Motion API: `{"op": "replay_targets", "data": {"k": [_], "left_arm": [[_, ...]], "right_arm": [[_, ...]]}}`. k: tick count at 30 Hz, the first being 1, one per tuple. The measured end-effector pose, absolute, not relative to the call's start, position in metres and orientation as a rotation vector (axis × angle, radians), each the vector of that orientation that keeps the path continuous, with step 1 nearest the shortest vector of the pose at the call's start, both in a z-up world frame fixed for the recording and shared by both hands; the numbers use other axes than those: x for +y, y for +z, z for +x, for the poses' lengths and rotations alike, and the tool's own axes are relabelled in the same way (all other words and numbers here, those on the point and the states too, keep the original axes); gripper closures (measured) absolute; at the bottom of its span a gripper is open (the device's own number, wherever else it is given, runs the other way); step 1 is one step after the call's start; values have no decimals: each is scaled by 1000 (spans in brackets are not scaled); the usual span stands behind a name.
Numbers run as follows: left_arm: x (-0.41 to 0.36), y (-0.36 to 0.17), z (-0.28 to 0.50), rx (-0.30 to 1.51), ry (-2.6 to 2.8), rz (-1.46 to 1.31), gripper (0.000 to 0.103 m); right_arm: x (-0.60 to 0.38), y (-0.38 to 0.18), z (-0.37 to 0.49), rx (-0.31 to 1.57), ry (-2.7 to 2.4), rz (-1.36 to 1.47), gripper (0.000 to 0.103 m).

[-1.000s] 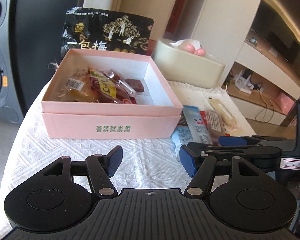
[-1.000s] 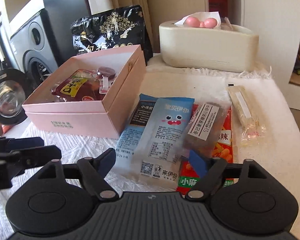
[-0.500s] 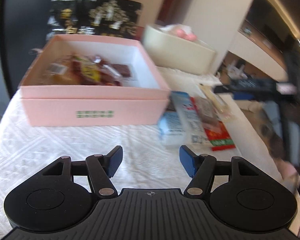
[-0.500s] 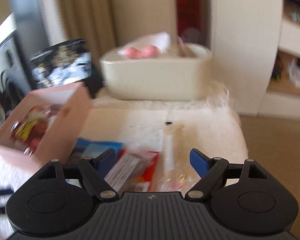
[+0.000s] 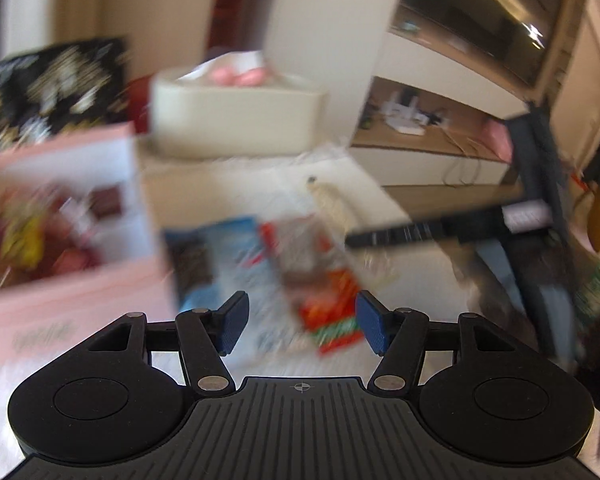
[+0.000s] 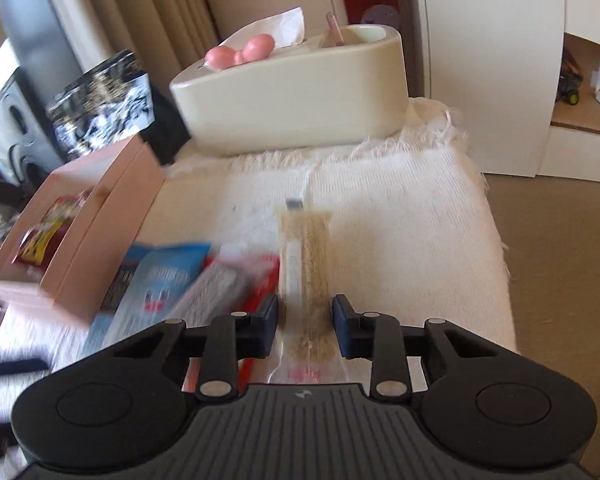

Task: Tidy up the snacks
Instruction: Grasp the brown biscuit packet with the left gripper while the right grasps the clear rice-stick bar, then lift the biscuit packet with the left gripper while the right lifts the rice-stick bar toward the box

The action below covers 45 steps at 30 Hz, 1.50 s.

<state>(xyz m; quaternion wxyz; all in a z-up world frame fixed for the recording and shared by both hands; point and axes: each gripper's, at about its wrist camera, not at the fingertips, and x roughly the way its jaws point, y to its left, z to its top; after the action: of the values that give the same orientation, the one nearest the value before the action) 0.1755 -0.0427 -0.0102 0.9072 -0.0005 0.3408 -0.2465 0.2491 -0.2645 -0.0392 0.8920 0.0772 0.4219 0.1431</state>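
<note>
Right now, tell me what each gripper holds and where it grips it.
The right gripper is shut on the long clear-wrapped snack bar, gripping its near end. The left gripper holds nothing; its jaws are closing over the loose packets.

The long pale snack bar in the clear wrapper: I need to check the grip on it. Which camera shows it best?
The right wrist view: the long pale snack bar lies sharp and centred, with the right gripper shut on its near end. The left wrist view shows the bar only small and motion-blurred, its near end hidden behind the right gripper.
</note>
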Motion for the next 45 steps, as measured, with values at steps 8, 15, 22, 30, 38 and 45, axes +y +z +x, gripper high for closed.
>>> {"op": "replay_targets", "data": {"k": [8, 15, 22, 30, 38, 45], "left_arm": [[-98, -38, 240, 784, -453, 140, 54], [-101, -43, 246, 797, -447, 149, 57], [-93, -37, 237, 798, -477, 131, 60], [-68, -17, 193, 741, -534, 50, 61], [-14, -13, 132, 740, -493, -26, 60], [28, -23, 90, 809, -446, -82, 60]], "right_arm": [[-281, -34, 207, 850, 335, 143, 73], [-288, -37, 207, 809, 319, 165, 67], [-275, -46, 215, 808, 311, 142, 66], [-267, -39, 209, 829, 329, 99, 74], [-268, -2, 174, 769, 384, 134, 74], [-239, 13, 133, 795, 548, 128, 74]]}}
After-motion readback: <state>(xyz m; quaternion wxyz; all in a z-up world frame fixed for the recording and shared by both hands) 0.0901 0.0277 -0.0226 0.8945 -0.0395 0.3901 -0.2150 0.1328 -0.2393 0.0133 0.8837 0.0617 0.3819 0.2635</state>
